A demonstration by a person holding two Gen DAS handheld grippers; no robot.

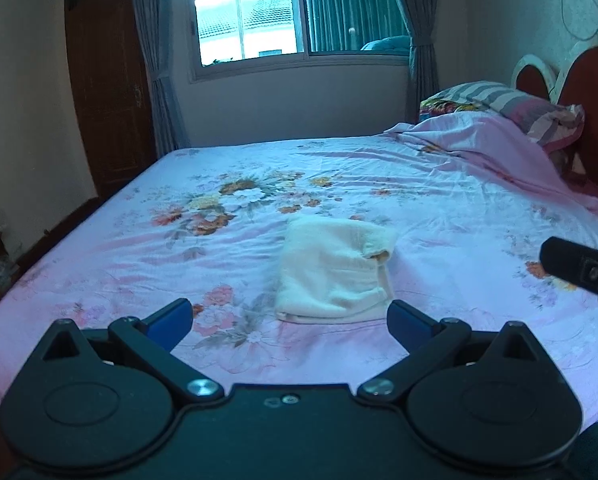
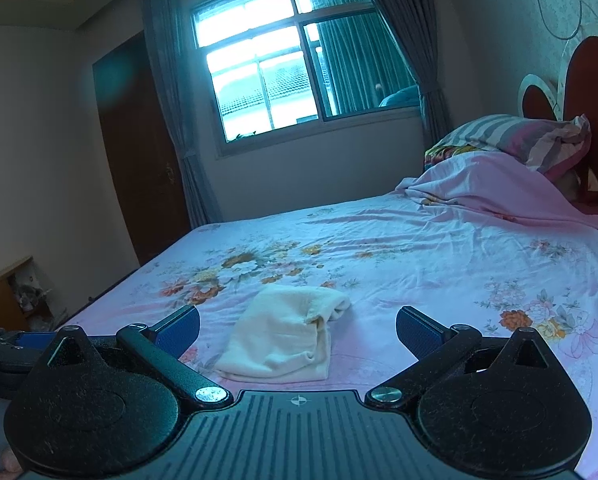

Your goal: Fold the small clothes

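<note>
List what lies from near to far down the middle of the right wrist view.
Right gripper, open → white cloth, folded on the bed → flower print on the sheet → window.

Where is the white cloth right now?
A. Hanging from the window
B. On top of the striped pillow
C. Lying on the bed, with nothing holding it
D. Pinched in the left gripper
C: the cloth lies folded on the bed, and both the left gripper and right gripper are open and clear of it.
</note>
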